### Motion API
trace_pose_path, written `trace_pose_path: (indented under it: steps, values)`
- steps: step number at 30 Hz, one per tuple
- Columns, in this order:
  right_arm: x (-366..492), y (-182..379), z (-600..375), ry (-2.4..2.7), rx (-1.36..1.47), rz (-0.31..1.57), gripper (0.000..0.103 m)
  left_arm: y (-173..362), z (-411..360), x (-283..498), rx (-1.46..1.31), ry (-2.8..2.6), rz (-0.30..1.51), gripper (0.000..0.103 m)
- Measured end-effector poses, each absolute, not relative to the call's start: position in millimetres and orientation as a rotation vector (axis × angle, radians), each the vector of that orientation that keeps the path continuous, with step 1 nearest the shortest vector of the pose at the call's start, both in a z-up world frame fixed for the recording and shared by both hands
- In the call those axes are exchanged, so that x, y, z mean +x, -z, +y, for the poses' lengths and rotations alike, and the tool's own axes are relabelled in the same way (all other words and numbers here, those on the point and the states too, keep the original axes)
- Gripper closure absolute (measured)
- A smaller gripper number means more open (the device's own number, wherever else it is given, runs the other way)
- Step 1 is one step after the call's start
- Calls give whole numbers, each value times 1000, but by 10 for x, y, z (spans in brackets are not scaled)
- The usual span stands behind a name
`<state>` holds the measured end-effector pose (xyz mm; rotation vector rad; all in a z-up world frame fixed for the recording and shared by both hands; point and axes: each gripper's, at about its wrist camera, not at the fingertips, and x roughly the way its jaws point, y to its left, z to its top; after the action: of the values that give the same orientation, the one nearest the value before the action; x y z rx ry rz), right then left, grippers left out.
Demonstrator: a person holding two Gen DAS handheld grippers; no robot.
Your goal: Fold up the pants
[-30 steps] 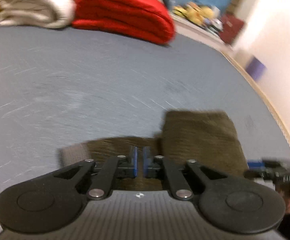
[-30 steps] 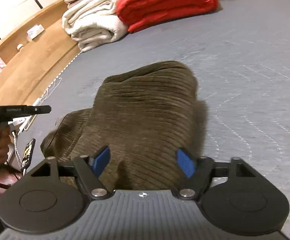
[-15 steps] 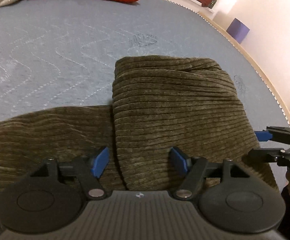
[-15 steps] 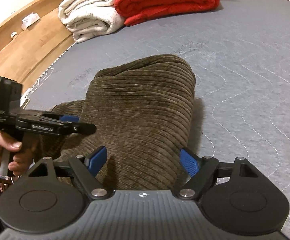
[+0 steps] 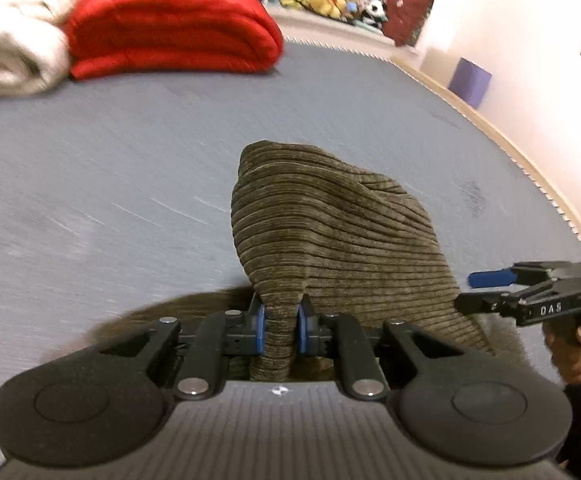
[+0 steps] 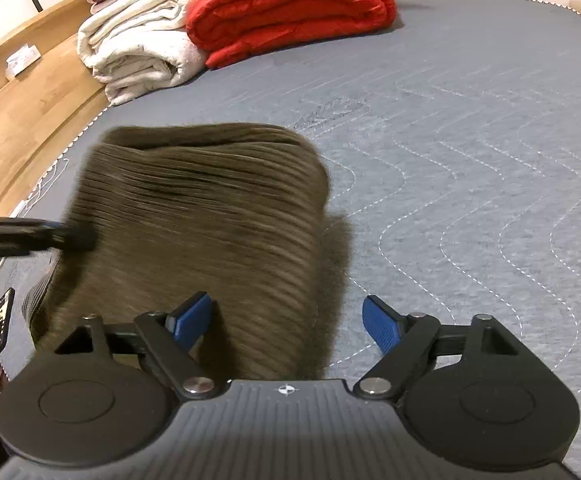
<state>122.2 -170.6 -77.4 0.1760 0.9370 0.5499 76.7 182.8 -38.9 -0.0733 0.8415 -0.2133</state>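
**Lifting the folded edge for the next fold**

The bed (image 6: 470, 128) carries everything: its grey quilted cover runs to the far edge, where a red duvet (image 5: 170, 28) and a white blanket (image 6: 138, 44) are stacked. The pants (image 5: 330, 232), brown corduroy, lie partly folded near my edge of the bed. My left gripper (image 5: 280, 326) has its fingers clamped on a bunched fold of the cloth, pulling it up into a peak. My right gripper (image 6: 286, 322) has its fingers apart, holding nothing, over the pants' right edge. I judge a fold is mid-way; next I need the right fingers on the matching corner, then carry both across evenly. The right gripper's body shows small letters I cannot read surely.
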Motion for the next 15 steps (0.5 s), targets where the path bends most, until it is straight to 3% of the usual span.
trace_pose_path:
  steps: [5,9,12,14,15]
  values:
    - [1185,739,-1622,-566,144,915,18,143,2365,434,-94,42,804,87]
    - [1178,743,-1575,-582,145,916,18,465,2712,406,-150,-76,915,80]
    - [1181,736,-1541,-611,147,910,18,616,2857,422,-163,-158,928,51]
    - [1189,729,-1515,-628,159,905,18,626,2980,414,-237,-194,907,24]
    - [1196,724,-1507,-636,169,904,17,631,3029,415,-284,-192,900,18]
